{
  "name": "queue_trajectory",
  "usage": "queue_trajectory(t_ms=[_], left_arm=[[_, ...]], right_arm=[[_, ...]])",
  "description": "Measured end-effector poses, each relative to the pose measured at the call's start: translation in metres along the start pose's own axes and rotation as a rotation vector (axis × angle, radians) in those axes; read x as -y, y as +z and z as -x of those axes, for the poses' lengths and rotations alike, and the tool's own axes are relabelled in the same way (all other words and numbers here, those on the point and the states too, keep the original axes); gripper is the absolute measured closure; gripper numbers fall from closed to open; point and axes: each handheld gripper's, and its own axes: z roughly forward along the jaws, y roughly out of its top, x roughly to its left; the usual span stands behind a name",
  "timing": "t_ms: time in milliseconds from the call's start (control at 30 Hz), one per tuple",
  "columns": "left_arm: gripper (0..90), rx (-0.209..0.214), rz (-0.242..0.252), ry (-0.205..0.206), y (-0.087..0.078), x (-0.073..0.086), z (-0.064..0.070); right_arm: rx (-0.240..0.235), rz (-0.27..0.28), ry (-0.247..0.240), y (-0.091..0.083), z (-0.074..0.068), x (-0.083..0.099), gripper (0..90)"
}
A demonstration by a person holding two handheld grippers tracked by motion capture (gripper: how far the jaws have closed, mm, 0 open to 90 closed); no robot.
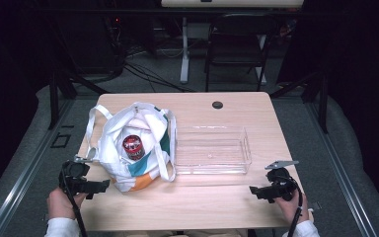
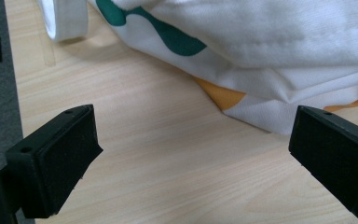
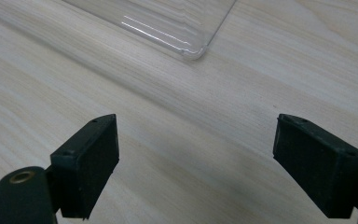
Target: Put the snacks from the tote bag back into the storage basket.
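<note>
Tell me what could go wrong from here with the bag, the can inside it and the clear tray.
The bag is soft and slumped, so the left gripper, open beside it, may pinch cloth instead of opening it. The can sits deep among folds and could snag on the way out. The clear tray looks light and may slide if the right gripper bumps it.

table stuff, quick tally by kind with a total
bag: 1
can, in the bag: 1
clear tray: 1
grippers, left and right, both open: 2
total: 5
</note>
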Motion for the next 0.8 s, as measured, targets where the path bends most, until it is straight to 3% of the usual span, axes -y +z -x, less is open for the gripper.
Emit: queue_trajectory(t_ms=[333, 467, 633, 700, 800], left_arm=[[1.2, -0.019, 0.038, 0.031, -0.005, -0.014, 0.011], [1.1, -0.024, 0.051, 0.049, -0.006, -0.019, 0.015], [1.0, -0.027, 0.085, 0.062, -0.012, -0.026, 0.017], [1.0, -0.025, 0.094, 0.060, -0.014, -0.029, 0.018], [1.0, -0.019, 0.109, 0.056, -0.015, -0.034, 0.020]], right_arm=[[0.002, 0.003, -0.006, 0.000, 0.001, 0.000, 13.5], [0.058, -0.002, 0.014, 0.002, -0.003, -0.004, 16.8], [0.049, -0.027, -0.032, -0.001, -0.007, -0.009, 14.2], [0.073, -0.020, -0.042, -0.003, -0.010, -0.011, 14.3], [0.063, 0.001, -0.073, -0.007, -0.012, -0.013, 14.5]])
